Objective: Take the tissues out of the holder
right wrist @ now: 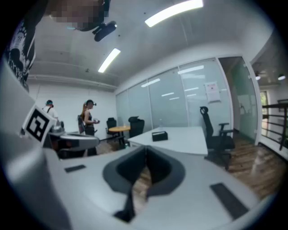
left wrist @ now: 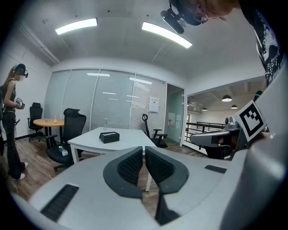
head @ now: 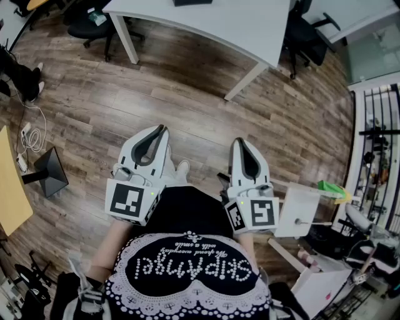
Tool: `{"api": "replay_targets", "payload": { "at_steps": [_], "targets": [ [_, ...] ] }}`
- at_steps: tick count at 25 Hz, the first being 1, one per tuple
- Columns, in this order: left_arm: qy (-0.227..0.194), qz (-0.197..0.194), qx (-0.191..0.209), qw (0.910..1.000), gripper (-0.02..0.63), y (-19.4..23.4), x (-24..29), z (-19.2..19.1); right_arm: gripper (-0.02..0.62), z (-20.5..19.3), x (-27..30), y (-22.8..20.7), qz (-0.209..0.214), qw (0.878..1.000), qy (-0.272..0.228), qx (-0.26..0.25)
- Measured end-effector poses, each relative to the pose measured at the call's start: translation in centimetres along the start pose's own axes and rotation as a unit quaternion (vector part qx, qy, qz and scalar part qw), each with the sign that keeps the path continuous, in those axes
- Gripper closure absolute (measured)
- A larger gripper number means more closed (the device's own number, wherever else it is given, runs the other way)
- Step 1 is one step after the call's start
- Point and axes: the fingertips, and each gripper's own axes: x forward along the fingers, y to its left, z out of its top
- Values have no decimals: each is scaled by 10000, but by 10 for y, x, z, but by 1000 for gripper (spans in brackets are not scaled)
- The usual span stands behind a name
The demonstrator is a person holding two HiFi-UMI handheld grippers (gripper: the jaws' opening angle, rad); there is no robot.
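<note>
A black tissue holder (left wrist: 109, 136) sits on a white table (left wrist: 130, 140) some way ahead; it also shows in the right gripper view (right wrist: 159, 135) and at the top edge of the head view (head: 192, 2). I cannot make out any tissues in it. Both grippers are held in front of the person's body, over the wooden floor and well short of the table (head: 250, 25). My left gripper (head: 164, 128) is shut and empty, its pads (left wrist: 135, 164) together. The right gripper (head: 239, 141) is also shut, nothing between its fingers (right wrist: 157, 168).
Black office chairs (left wrist: 72, 130) stand around the table, one at its right end (right wrist: 216, 134). A round wooden table (left wrist: 47, 122) and people (right wrist: 87, 117) are at the far left. A white box-like stand (head: 297, 209) is close on the right, a railing (head: 375, 144) beyond it.
</note>
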Motion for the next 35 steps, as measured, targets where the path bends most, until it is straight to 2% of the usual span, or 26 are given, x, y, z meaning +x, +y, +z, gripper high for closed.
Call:
{"api": "replay_targets", "payload": {
  "at_steps": [17,23,35],
  "targets": [
    [-263,15,142,9996,563,-10,-2,8,561,-6,-14,-8,-21,10000,0,6],
    [-298,72,204,9993,563,-10,1,13,560,-6,-15,-8,210,9996,-59,178],
    [-326,327,257,9986,563,5,7,17,560,-18,-15,-11,410,9984,174,341]
  ]
}}
